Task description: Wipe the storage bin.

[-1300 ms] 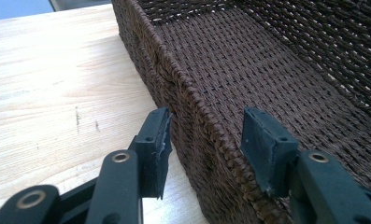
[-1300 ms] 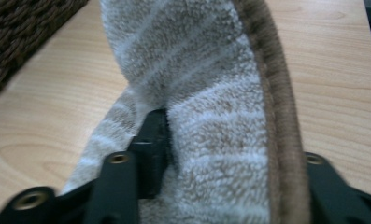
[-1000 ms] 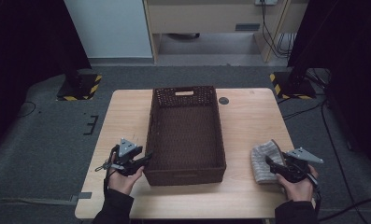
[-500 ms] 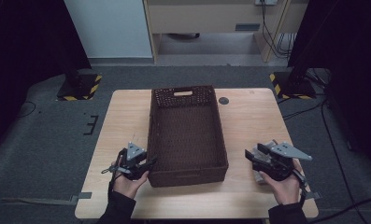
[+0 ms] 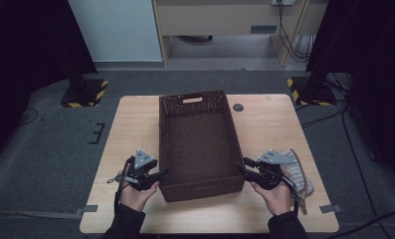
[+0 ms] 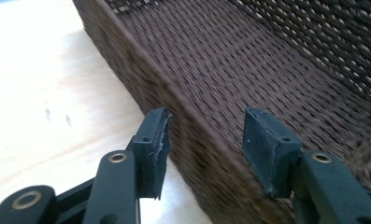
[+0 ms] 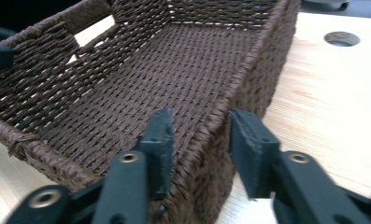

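A dark brown woven basket (image 5: pixel 195 99) stands in the middle of the wooden table (image 5: pixel 135 124). My left gripper (image 5: pixel 161 173) is at the basket's left wall near the front corner. In the left gripper view its jaws (image 6: pixel 206 135) straddle that wall (image 6: pixel 183 116) with gaps on both sides; they have just been opening. My right gripper (image 5: pixel 241 165) is at the right wall near the front. Its jaws (image 7: pixel 199 140) have just been closing, one inside and one outside the wall (image 7: pixel 211 126), close to it but not clearly pressing.
A grey striped cloth (image 5: pixel 298 169) lies on the table just right of my right hand. A round hole (image 5: pixel 238 107) sits in the tabletop beside the basket's far right corner. Dark stands and cables surround the table on the floor.
My right gripper has moved left, off the striped cloth, to the basket's right wall, and its jaws have narrowed around it. My left gripper has stayed at the left wall.
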`<state>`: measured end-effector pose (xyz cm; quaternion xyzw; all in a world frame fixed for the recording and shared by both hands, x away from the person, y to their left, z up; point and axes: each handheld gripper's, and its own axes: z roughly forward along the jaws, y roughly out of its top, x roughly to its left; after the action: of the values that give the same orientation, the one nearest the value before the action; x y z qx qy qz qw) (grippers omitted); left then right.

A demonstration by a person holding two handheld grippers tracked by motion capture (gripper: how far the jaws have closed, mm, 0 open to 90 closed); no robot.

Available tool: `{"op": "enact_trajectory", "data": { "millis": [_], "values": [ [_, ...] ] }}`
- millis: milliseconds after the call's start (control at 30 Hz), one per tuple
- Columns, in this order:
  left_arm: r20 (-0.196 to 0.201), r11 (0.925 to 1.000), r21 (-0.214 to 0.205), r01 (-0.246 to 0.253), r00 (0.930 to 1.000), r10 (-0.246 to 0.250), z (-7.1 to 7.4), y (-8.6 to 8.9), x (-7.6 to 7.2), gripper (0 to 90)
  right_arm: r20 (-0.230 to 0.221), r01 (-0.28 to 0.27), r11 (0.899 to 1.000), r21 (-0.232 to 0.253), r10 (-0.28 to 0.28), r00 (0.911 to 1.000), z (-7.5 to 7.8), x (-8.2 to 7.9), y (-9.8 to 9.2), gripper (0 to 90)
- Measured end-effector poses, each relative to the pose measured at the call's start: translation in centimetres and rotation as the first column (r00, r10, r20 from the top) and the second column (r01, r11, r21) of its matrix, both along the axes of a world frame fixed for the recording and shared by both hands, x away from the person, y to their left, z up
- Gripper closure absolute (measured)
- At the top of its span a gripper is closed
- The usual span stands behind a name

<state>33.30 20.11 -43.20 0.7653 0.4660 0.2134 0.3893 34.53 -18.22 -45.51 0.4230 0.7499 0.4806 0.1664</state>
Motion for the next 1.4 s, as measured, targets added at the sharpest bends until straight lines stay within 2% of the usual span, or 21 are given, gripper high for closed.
{"op": "enact_trajectory", "data": {
  "millis": [33, 67, 167, 333, 400, 500, 567, 633, 700, 733, 800, 900, 967, 1033, 1100, 1167, 1200, 1233, 1300, 1400],
  "values": [
    [0.002, 1.0000, 0.005, 0.006, 1.0000, -0.006, 0.3, 0.3, 0.3, 48.2, 0.001, 0.006, 1.000, 0.000, -0.006, 1.0000, 0.0, 0.1, 0.1, 63.1],
    [-0.011, 0.9999, -0.012, 0.009, 0.9999, -0.009, 0.5, 0.4, 0.7, 46.8, 0.004, 0.012, 1.000, -0.010, -0.012, 0.9999, 0.0, 0.2, 0.0, 64.0],
    [-0.018, 0.9995, -0.027, 0.018, 0.9997, -0.018, 0.9, 0.8, 1.8, 46.5, 0.006, 0.032, 0.999, -0.016, -0.031, 0.9995, 0.0, 0.7, -0.1, 66.4],
    [-0.022, 0.9989, -0.042, 0.019, 0.9996, -0.020, 1.2, 1.0, 3.5, 45.6, 0.014, 0.058, 0.995, -0.076, -0.057, 0.9983, 0.3, 2.0, -0.6, 70.7],
    [-0.027, 0.9990, -0.040, 0.019, 0.9994, -0.021, 1.0, 0.7, 4.1, 45.3, 0.015, 0.087, 0.991, -0.098, -0.085, 0.9962, 0.4, 2.3, -0.8, 67.0],
    [-0.034, 0.9992, -0.024, 0.032, 0.9989, -0.033, 0.4, -0.1, 4.4, 46.4, 0.030, 0.098, 0.992, -0.084, -0.096, 0.9949, 1.0, 2.1, -1.3, 65.1],
    [-0.039, 0.9986, -0.009, 0.052, 0.9979, -0.052, 0.1, -0.9, 4.2, 50.7, 0.018, 0.096, 0.991, -0.096, -0.095, 0.9953, 1.5, 1.8, -1.5, 66.1],
    [-0.018, 0.9974, 0.048, 0.053, 0.9985, -0.052, 0.1, -1.5, 3.9, 50.4, 0.002, 0.093, 0.990, -0.103, -0.094, 0.9956, 1.7, 1.7, -1.6, 69.2],
    [-0.019, 0.9960, 0.070, 0.055, 0.9984, -0.054, 0.2, -1.8, 3.7, 49.8, -0.008, 0.081, 0.992, -0.096, -0.083, 0.9966, 1.6, 1.9, -1.4, 76.6],
    [-0.024, 0.9961, 0.067, 0.058, 0.9981, -0.057, 0.3, -1.7, 3.8, 49.4, -0.014, 0.083, 0.991, -0.101, -0.085, 0.9963, 1.5, 2.0, -1.2, 76.8],
    [-0.038, 0.9968, 0.034, 0.072, 0.9968, -0.071, 0.5, -1.4, 4.0, 48.8, -0.022, 0.085, 0.990, -0.111, -0.088, 0.9959, 1.6, 2.4, -1.2, 77.7],
    [-0.027, 0.9989, 0.016, 0.045, 0.9986, -0.045, 1.1, -0.7, 4.4, 44.9, -0.031, 0.097, 0.990, -0.107, -0.100, 0.9945, 1.6, 3.2, -1.7, 79.2],
    [-0.038, 0.9989, -0.018, 0.043, 0.9983, -0.044, 1.0, -0.5, 4.9, 39.9, -0.021, 0.118, 0.987, -0.110, -0.121, 0.9924, 1.5, 3.7, -2.0, 79.6],
    [-0.039, 0.9980, -0.032, 0.054, 0.9977, -0.055, 0.5, -0.6, 5.2, 39.5, -0.010, 0.153, 0.981, -0.117, -0.155, 0.9879, 1.5, 4.2, -2.2, 77.9],
    [-0.035, 0.9970, -0.045, 0.063, 0.9973, -0.065, 0.0, -1.0, 5.2, 39.1, 0.010, 0.183, 0.972, -0.146, -0.184, 0.9829, 1.5, 4.3, -2.1, 71.0],
    [-0.034, 0.9972, -0.023, 0.072, 0.9968, -0.072, 0.0, -1.4, 5.1, 39.0, 0.023, 0.203, 0.967, -0.152, -0.202, 0.9791, 1.8, 3.9, -2.0, 64.6],
    [-0.024, 0.9974, -0.010, 0.071, 0.9971, -0.071, 0.0, -1.6, 5.0, 38.2, 0.019, 0.205, 0.967, -0.153, -0.204, 0.9788, 1.9, 3.7, -2.0, 60.4],
    [-0.023, 0.9969, -0.008, 0.078, 0.9967, -0.078, 0.0, -1.7, 4.8, 38.3, 0.003, 0.207, 0.966, -0.154, -0.209, 0.9780, 2.0, 3.4, -1.9, 58.4],
    [-0.016, 0.9965, -0.015, 0.082, 0.9965, -0.082, 0.0, -1.7, 4.6, 38.2, 0.004, 0.208, 0.967, -0.146, -0.210, 0.9778, 2.1, 2.8, -1.8, 56.2],
    [-0.015, 0.9960, -0.018, 0.087, 0.9961, -0.087, 0.3, -1.4, 4.4, 37.5, -0.032, 0.202, 0.966, -0.161, -0.210, 0.9772, 1.7, 2.6, -1.5, 58.9]
  ]
}}
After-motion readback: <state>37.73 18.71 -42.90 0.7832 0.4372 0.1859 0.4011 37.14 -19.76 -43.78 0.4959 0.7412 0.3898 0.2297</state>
